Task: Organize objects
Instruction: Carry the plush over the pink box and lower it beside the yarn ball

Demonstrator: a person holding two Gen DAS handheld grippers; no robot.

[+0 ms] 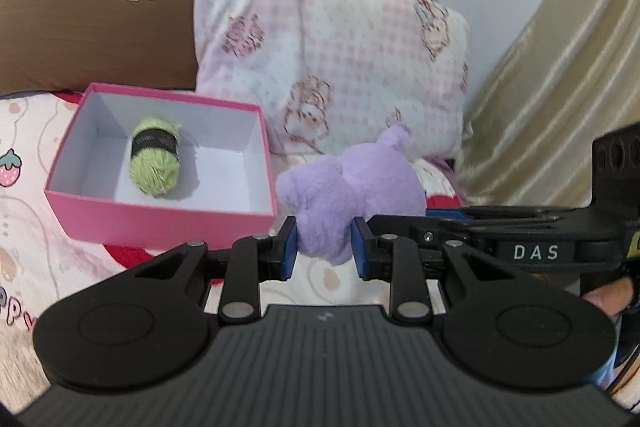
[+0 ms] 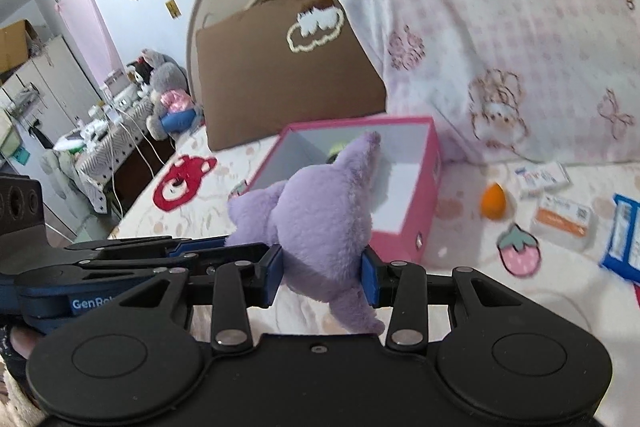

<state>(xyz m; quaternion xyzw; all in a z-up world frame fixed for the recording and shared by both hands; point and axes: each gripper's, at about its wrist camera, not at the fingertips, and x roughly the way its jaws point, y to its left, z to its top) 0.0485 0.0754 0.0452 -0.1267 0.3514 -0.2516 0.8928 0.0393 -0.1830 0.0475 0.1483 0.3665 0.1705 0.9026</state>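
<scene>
Left wrist view, from nine o'clock across: a stiff pink cardboard box (image 1: 160, 215) with a white lining holds a ribbed green yarn ball (image 1: 155, 157) in a black band, and at its three o'clock the fluffy lilac plush toy (image 1: 352, 191) is pinched at one lobe by the left gripper (image 1: 326, 249). Right wrist view — the right gripper (image 2: 324, 273) clamps the plush body between blue pads, held above the printed bedsheet (image 2: 460, 267); an orange egg-shaped sponge (image 2: 493, 202) and flat packets (image 2: 562, 221) lie at three o'clock.

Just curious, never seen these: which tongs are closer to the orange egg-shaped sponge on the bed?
Right. The right tongs have the orange sponge ahead to their right; the left tongs sit farther left of it.
</scene>
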